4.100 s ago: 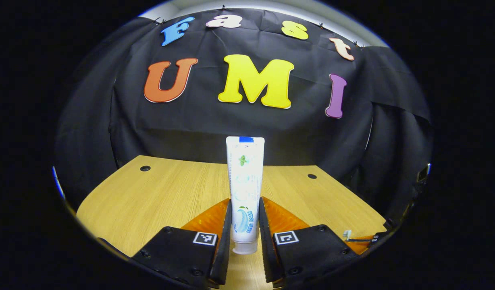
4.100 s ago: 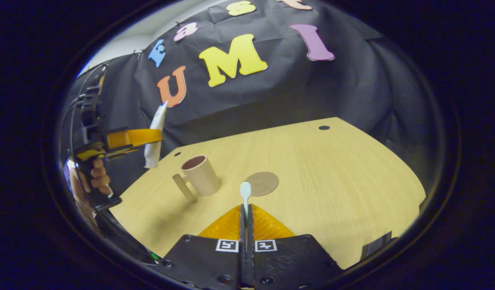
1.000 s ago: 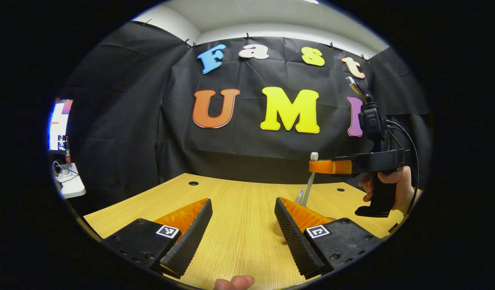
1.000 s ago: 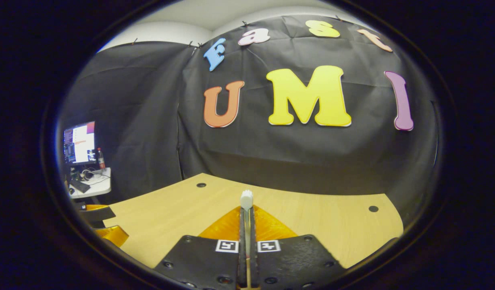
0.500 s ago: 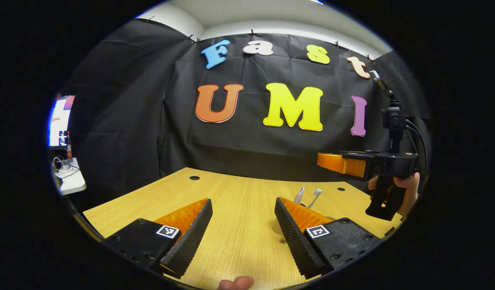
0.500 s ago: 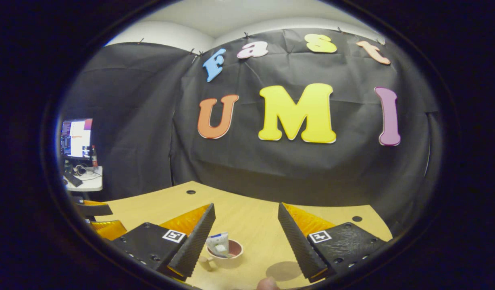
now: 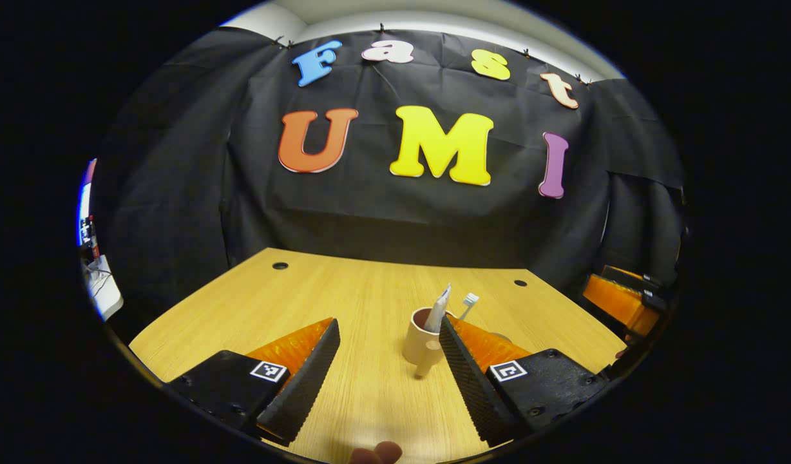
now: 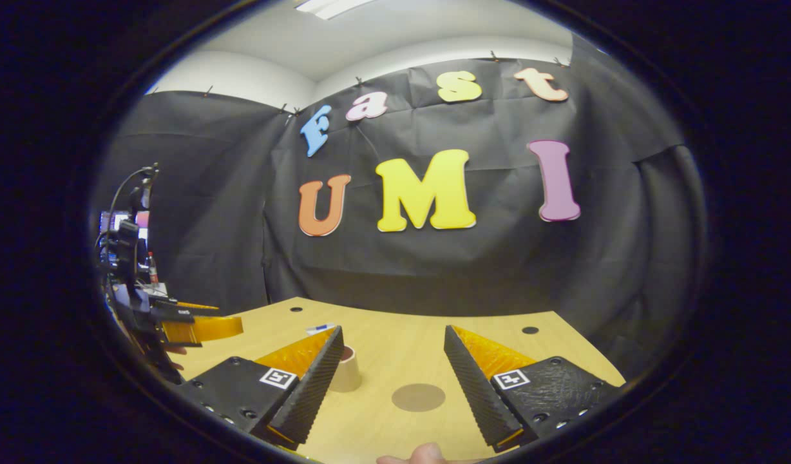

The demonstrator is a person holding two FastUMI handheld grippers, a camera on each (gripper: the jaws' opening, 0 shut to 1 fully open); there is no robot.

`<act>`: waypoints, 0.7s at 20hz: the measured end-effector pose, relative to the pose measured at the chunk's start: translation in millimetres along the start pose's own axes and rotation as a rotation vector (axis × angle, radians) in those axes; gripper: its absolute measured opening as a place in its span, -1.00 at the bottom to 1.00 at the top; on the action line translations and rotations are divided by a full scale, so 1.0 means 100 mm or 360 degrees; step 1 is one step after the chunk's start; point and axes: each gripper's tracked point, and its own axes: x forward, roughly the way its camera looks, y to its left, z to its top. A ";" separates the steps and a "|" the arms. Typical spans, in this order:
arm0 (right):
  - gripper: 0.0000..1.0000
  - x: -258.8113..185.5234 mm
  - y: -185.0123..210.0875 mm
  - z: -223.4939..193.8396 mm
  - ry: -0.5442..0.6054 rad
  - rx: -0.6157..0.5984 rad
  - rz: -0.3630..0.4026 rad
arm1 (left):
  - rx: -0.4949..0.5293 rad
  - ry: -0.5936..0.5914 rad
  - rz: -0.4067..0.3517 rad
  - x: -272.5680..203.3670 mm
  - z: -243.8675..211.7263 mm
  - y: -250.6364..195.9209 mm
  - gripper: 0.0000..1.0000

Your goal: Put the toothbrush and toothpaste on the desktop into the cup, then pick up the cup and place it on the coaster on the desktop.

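Now the cup (image 7: 420, 336) stands on the desk (image 7: 344, 290) with toothpaste (image 7: 438, 307) and toothbrush (image 7: 468, 303) inside, beside the coaster (image 8: 418, 397); both left gripper (image 7: 389, 370) and right gripper (image 8: 392, 380) jaws are released.

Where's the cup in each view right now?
Left gripper view: cup lower centre, just left of the right finger, toothpaste and toothbrush in it.
Right gripper view: cup lower left of centre, partly behind the left finger.
Shared landmark: the table's far right hole.
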 end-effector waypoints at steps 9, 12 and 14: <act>0.91 -0.78 -0.60 -0.72 0.0222 0.0171 -0.0053 | 0.0292 0.0533 -0.0126 0.16 0.34 -0.34 0.97; 0.90 -0.89 -0.75 -0.86 0.0262 0.0204 -0.0103 | 0.0325 0.0807 -0.0144 0.20 0.28 -0.34 0.96; 0.91 -0.97 -0.69 -0.96 0.0310 0.0246 -0.0060 | 0.0281 0.0953 -0.0194 0.28 0.27 -0.41 0.96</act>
